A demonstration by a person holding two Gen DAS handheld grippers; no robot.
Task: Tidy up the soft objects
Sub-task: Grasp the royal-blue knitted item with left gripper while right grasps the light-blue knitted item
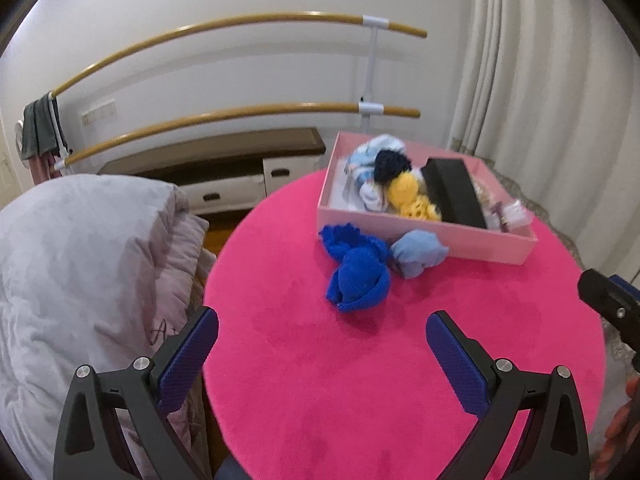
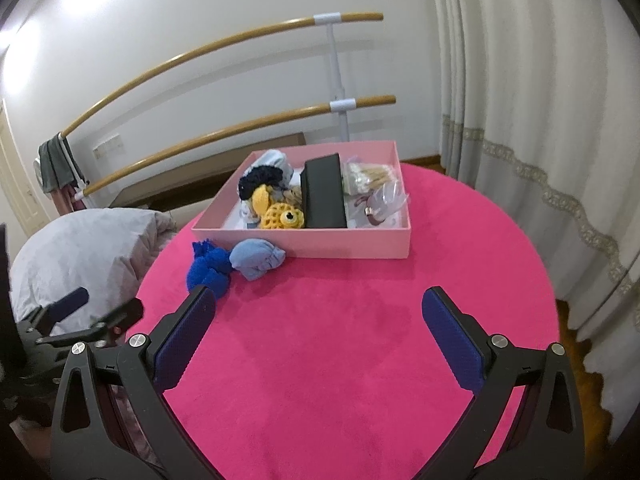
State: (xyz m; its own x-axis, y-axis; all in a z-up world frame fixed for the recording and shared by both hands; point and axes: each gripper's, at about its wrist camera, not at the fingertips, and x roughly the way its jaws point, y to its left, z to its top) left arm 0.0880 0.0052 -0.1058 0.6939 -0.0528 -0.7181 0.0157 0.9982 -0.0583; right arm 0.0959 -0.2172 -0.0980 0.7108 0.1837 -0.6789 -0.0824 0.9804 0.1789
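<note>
Both tongs, left [image 1: 322,336] and right [image 2: 318,316], gaped wide, empty. The blue sock [image 1: 358,276] lay ahead of the left; best pinched mid-bundle, then dropped into the box [image 1: 424,244].

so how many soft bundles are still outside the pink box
2. A dark blue bundle lies on the pink table, and a light blue bundle sits to its right, against the box's front wall. None seem hidden.

Two sock bundles [image 2: 236,266] on table [image 2: 340,360], before box [image 2: 320,246]
</note>
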